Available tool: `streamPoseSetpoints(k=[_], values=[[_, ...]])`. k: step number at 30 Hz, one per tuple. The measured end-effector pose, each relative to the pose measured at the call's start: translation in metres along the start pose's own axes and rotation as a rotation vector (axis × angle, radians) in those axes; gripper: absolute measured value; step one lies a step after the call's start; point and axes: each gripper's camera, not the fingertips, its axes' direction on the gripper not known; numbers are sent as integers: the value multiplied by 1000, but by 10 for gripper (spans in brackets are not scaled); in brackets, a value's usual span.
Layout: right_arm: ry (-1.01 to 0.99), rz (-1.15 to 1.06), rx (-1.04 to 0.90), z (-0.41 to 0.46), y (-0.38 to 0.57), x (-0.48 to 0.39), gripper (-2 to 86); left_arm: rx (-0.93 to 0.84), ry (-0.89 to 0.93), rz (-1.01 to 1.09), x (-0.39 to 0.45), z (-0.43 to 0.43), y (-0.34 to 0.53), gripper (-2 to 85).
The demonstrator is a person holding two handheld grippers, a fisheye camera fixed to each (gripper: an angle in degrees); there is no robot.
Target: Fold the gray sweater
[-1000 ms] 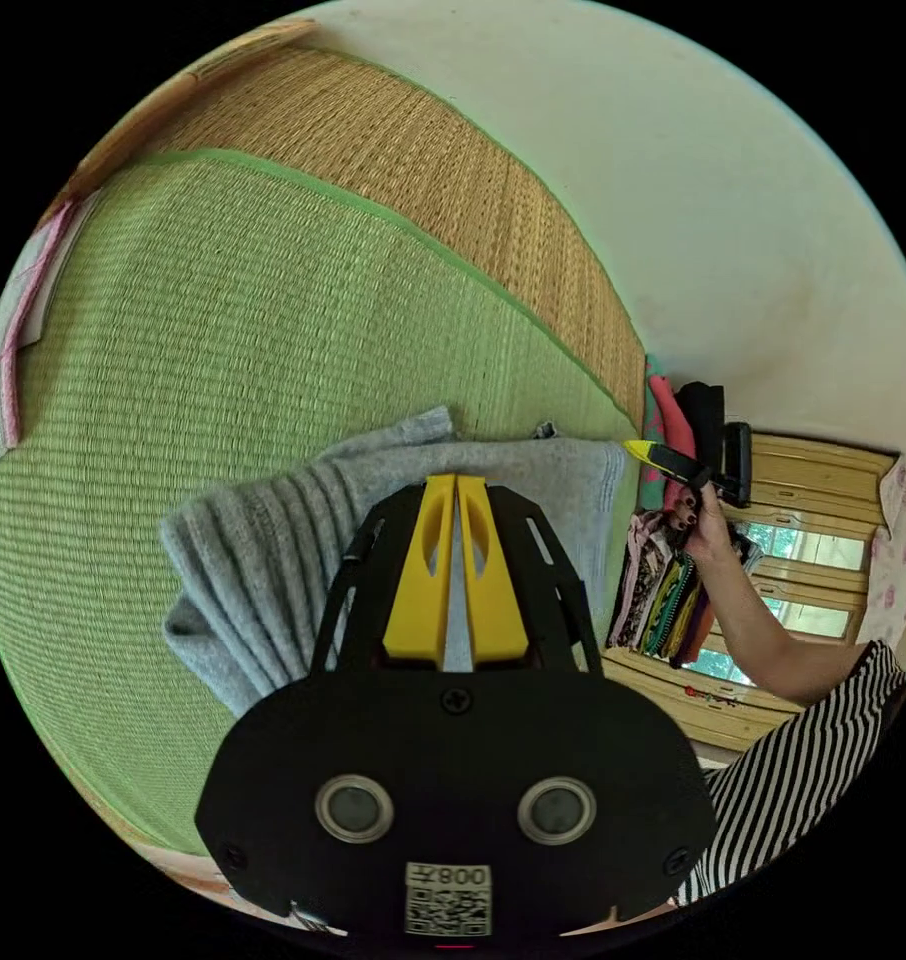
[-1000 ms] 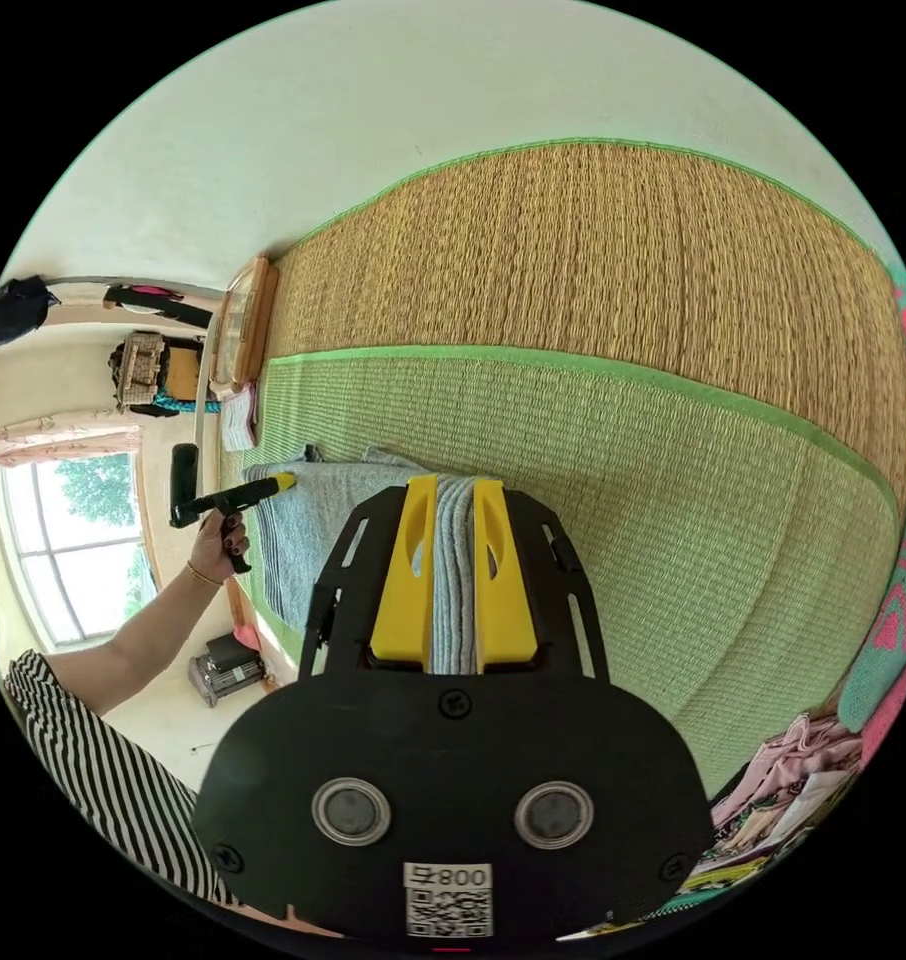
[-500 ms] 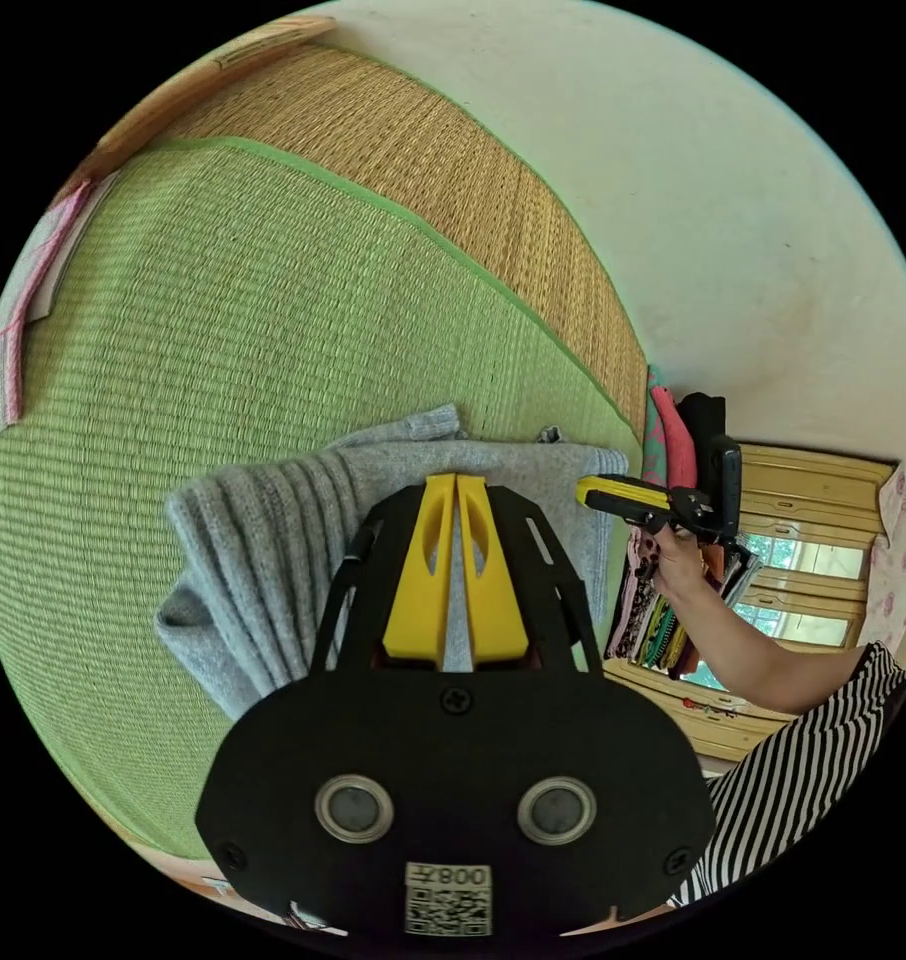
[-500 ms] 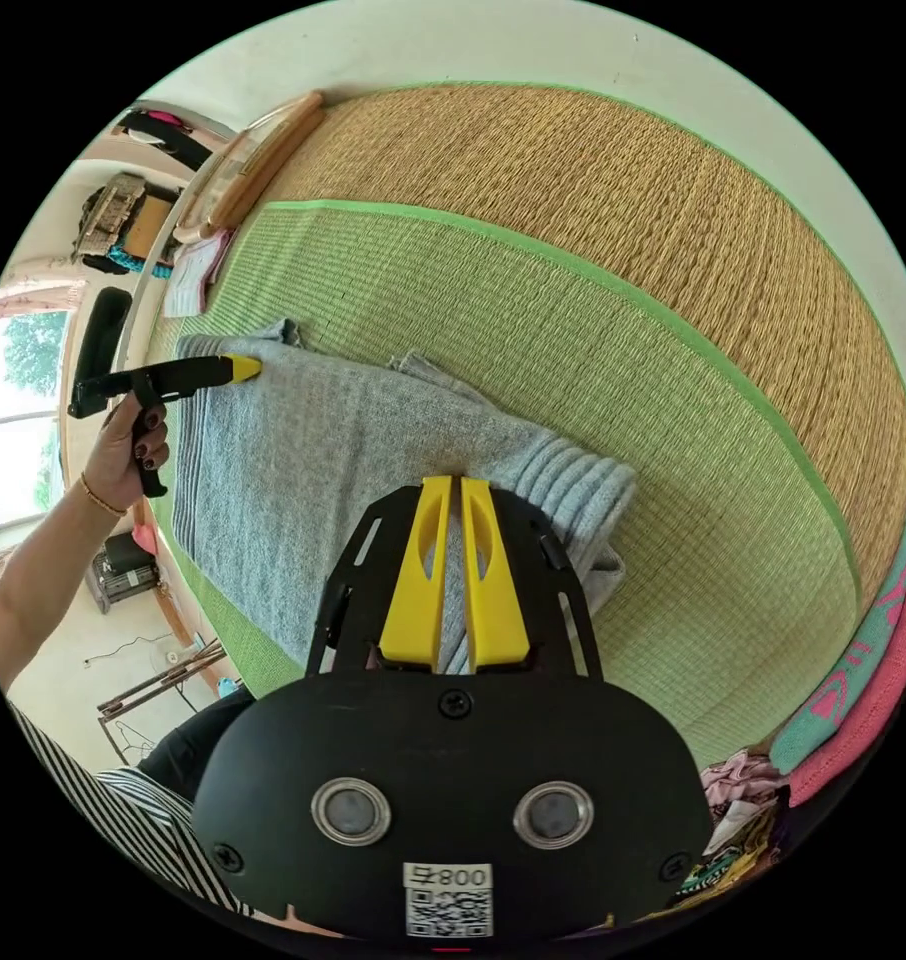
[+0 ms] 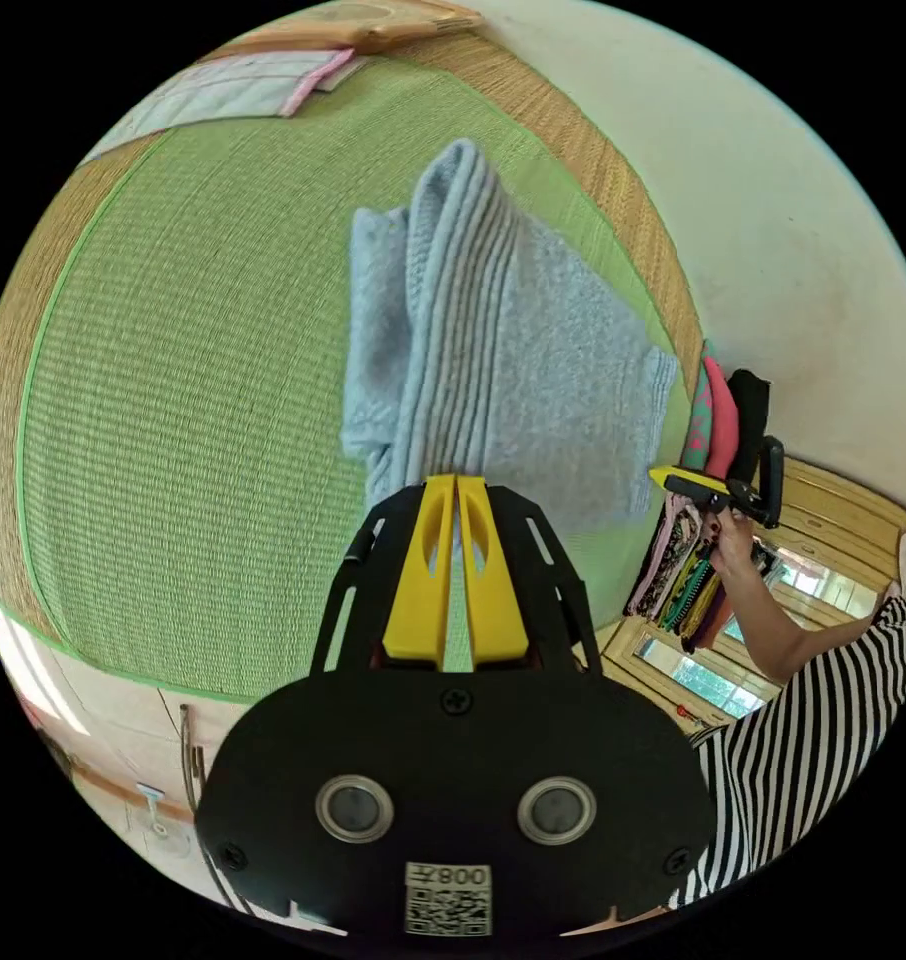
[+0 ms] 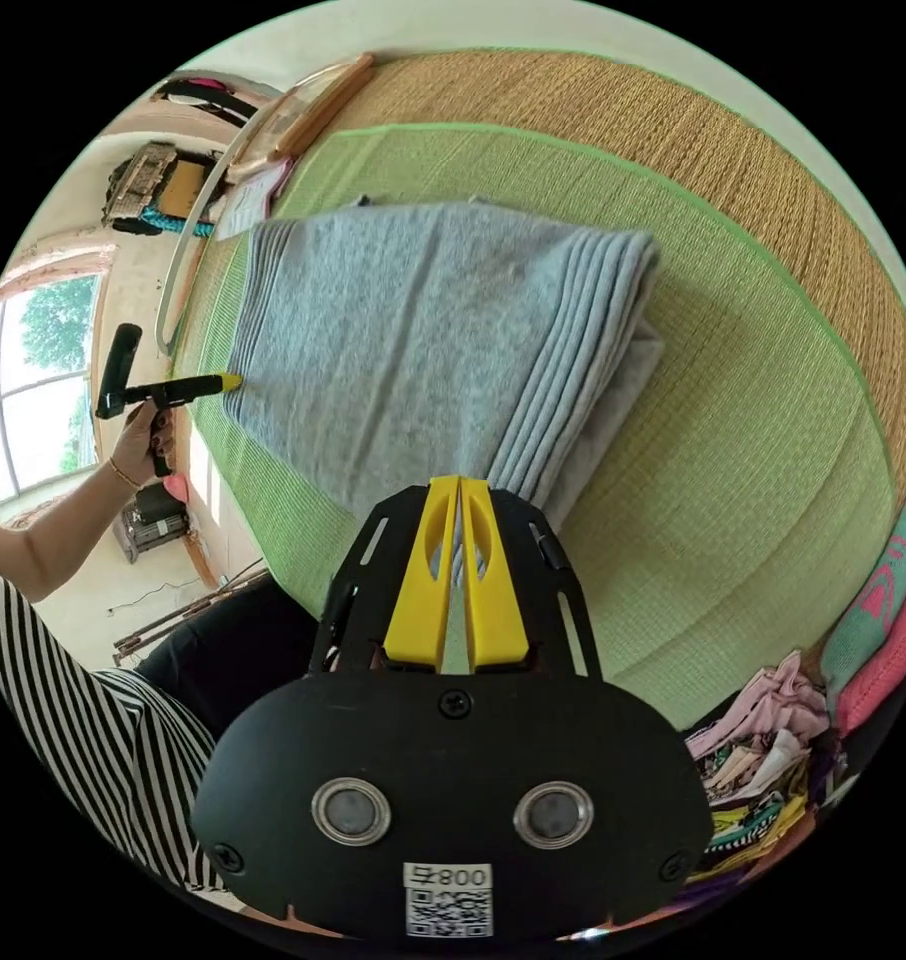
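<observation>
While the folded sweater (image 6: 423,330) lies on the green mat (image 6: 753,420), the left gripper (image 5: 457,480) and right gripper (image 6: 459,482) each have jaws together, just beside its edge.

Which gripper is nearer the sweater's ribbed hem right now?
Left. The left gripper sits at the end of the gray sweater's ribbed hem; the right gripper is just off the opposite edge.
</observation>
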Motion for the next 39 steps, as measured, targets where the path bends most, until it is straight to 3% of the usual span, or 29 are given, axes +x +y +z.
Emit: streamPoseSetpoints(k=[3, 9, 20, 26, 34, 39], values=[[36, 30, -89, 24, -1, -8, 0, -28, -12, -56, -15, 27, -1, 1], [11, 39, -92, 9, -10, -40, 0, -30, -45, -14, -16, 50, 0, 1], [58, 40, -92, -31, -14, -116, 1, 87, 203, -325, -97, 112, 67, 4], [95, 31, -41, -67, -2, -165, 2, 106, 323, -337, -121, 154, 82, 18], [-24, -23, 35, -105, -28, -241, 11, 252, 649, -473, -167, 211, 111, 107], [-97, -141, 69, -131, -86, -314, 40, 298, 652, -501, -184, 236, 112, 102]])
